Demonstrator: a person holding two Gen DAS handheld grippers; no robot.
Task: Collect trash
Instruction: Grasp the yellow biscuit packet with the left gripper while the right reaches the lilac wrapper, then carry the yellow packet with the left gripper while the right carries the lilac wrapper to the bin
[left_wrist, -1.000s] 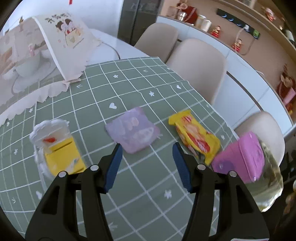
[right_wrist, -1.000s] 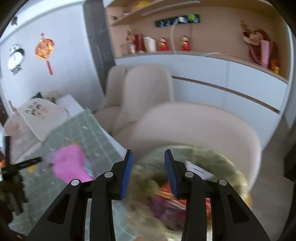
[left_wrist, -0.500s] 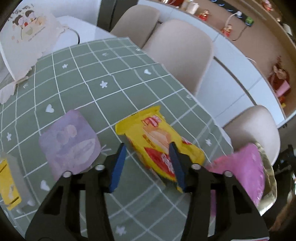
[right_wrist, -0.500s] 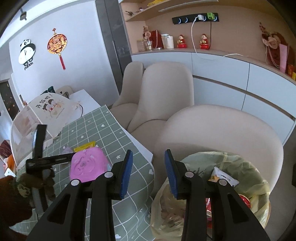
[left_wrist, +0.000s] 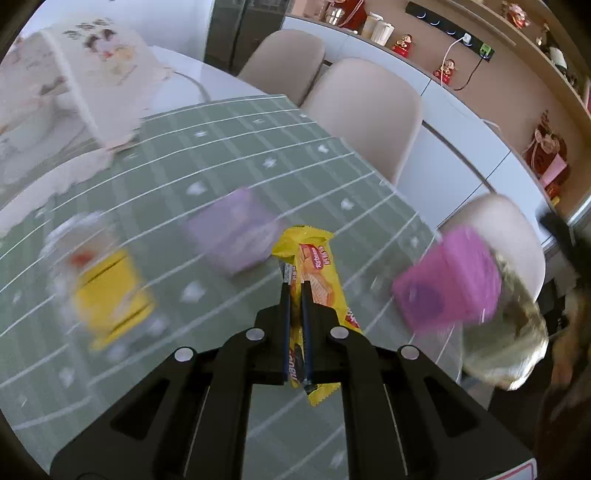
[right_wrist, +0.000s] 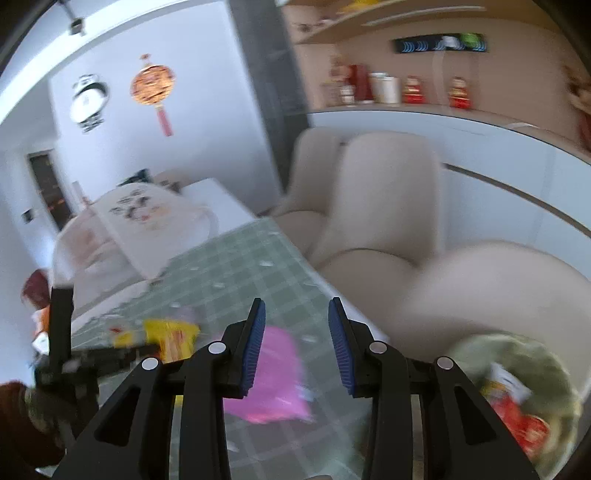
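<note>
My left gripper (left_wrist: 294, 291) is shut on a yellow biscuit wrapper (left_wrist: 314, 266) and holds it above the green checked tablecloth (left_wrist: 221, 155). On the cloth lie a lilac packet (left_wrist: 236, 232), a yellow and white packet (left_wrist: 107, 291) at the left, and a pink packet (left_wrist: 450, 280) at the table's right edge. My right gripper (right_wrist: 297, 343) is open and empty, above the pink packet (right_wrist: 273, 384). A trash bag (right_wrist: 517, 402) with wrappers inside hangs open at the lower right. The left gripper with the yellow wrapper (right_wrist: 170, 336) shows at the left.
Beige chairs (left_wrist: 365, 114) stand along the table's far side. A mesh food cover (left_wrist: 74, 85) stands at the back left. The trash bag's rim (left_wrist: 517, 325) lies just past the table's right edge. A white cabinet (right_wrist: 517, 166) runs along the wall.
My left gripper closed on the yellow biscuit wrapper and lifted it off the cloth. My right gripper swung left from the trash bag toward the pink packet.
</note>
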